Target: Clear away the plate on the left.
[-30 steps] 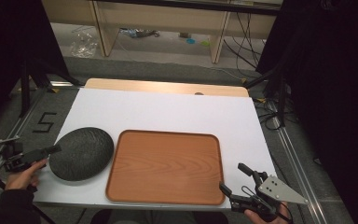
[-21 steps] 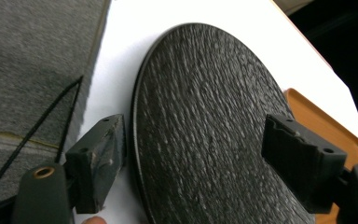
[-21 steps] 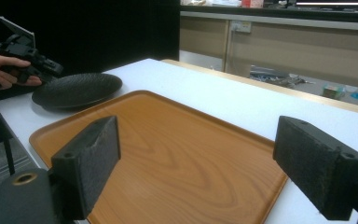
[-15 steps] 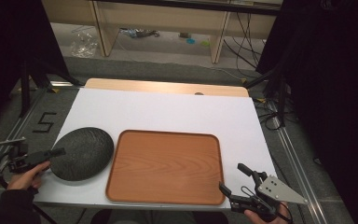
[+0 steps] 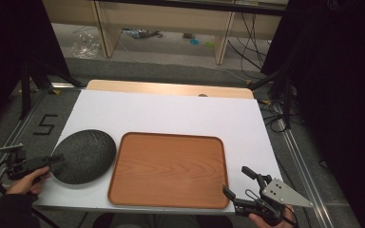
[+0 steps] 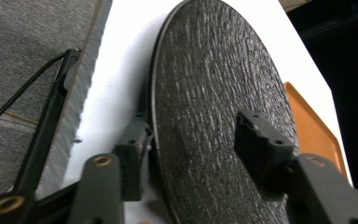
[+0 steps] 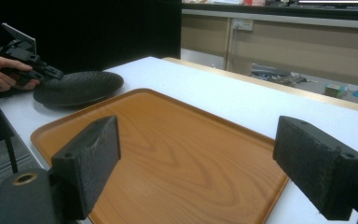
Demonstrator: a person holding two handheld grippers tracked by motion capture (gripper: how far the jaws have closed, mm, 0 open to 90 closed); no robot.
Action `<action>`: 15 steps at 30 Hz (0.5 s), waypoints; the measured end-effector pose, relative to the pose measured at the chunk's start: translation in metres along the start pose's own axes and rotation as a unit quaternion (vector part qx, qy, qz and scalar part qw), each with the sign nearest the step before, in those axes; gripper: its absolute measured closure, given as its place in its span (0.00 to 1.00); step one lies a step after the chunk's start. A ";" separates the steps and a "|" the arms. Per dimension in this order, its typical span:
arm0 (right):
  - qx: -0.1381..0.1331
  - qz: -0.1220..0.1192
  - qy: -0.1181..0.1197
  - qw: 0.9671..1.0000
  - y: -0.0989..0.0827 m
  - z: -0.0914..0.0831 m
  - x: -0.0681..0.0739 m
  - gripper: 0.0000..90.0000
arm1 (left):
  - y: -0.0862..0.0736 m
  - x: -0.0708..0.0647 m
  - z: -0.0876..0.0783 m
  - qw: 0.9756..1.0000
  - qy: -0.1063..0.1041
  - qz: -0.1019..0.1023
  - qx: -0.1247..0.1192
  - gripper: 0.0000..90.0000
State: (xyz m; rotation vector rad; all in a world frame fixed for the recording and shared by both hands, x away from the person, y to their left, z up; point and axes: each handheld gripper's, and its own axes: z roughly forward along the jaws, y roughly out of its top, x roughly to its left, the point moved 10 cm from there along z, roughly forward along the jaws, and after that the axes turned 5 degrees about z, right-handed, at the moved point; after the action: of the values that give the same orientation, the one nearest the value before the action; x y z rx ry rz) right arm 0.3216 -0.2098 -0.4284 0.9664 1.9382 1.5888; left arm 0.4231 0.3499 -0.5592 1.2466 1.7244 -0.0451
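In the left gripper view the dark plate (image 6: 214, 107) runs off the bottom edge, so its near rim is cut away, and one pad (image 6: 133, 158) sits partly behind that rim; whether the pads press the plate cannot be told. The wooden tray (image 6: 312, 135) shows as a sliver at the right. In the high view the left hand (image 5: 26, 183) covers much of the left gripper (image 5: 52, 161), and the sleeve leaves the frame. The right hand (image 5: 271, 221) is cut by the bottom edge. Small items on the far floor (image 5: 197, 42) are too small to name.
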 end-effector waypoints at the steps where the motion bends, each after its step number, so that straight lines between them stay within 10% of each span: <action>1: 0.006 0.000 -0.002 1.000 -0.001 -0.001 0.000 0.18 | 0.000 0.002 0.000 1.000 0.006 -0.006 -0.005 0.60; 5: 0.005 -0.001 -0.002 1.000 -0.001 0.000 0.000 0.18 | -0.001 0.009 -0.001 0.999 0.024 -0.021 -0.011 0.80; 15: 0.007 -0.001 -0.003 1.000 -0.001 0.000 -0.001 0.18 | -0.002 0.012 -0.003 0.996 -0.019 -0.086 -0.025 0.89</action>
State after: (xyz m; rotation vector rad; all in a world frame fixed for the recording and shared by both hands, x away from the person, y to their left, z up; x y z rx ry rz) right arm 0.3214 -0.2106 -0.4292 0.9744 1.9468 1.5724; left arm 0.4196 0.3596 -0.5668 1.0520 1.7853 -0.1253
